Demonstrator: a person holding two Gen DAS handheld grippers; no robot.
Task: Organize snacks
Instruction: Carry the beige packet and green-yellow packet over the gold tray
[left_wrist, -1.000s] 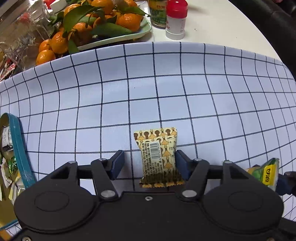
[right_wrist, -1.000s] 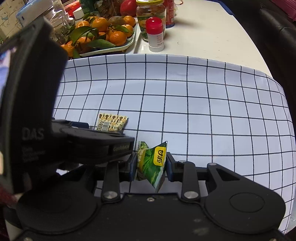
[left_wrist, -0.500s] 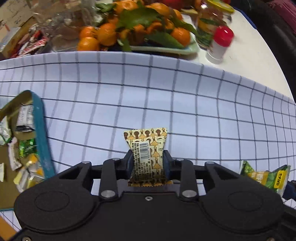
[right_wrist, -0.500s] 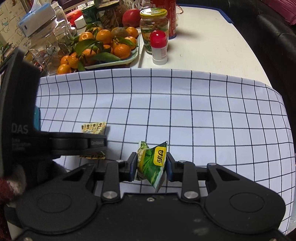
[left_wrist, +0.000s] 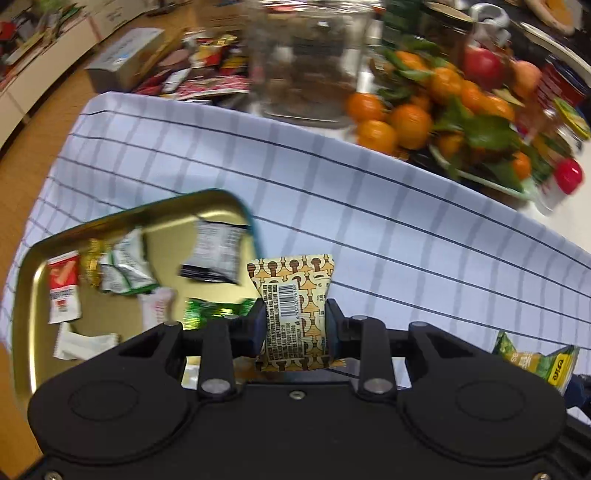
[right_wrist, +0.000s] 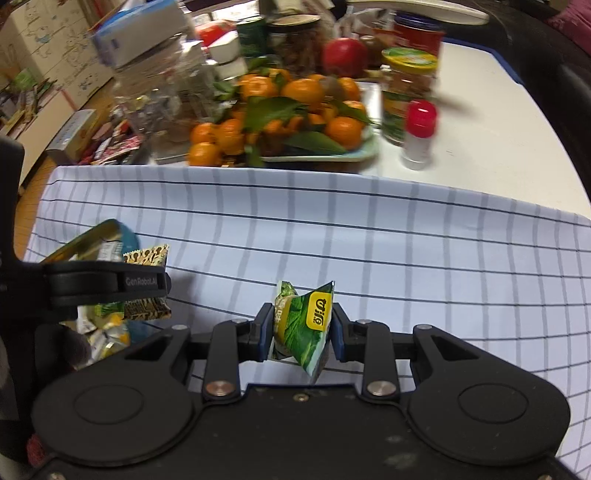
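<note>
My left gripper (left_wrist: 291, 328) is shut on a yellow-brown patterned snack packet (left_wrist: 291, 291) and holds it in the air beside the right rim of the gold tin tray (left_wrist: 207, 201). The tray holds several small snack packets. My right gripper (right_wrist: 301, 328) is shut on a green and yellow snack packet (right_wrist: 306, 325), lifted above the checked cloth (right_wrist: 406, 258). In the right wrist view the left gripper (right_wrist: 110, 284) with its packet (right_wrist: 147, 254) is at the left, over the tray's edge (right_wrist: 107, 229). The green packet also shows in the left wrist view (left_wrist: 535, 362).
A plate of oranges with leaves (right_wrist: 295, 107) stands behind the cloth, with a red-capped bottle (right_wrist: 419, 133), a jar (right_wrist: 408, 88) and a clear glass container (left_wrist: 314, 59). Loose wrappers and boxes (left_wrist: 192, 70) lie at the back left.
My left gripper closed on the patterned packet, lifted it and swung left to the tray. My right gripper, still holding the green packet, rose and moved left too.
</note>
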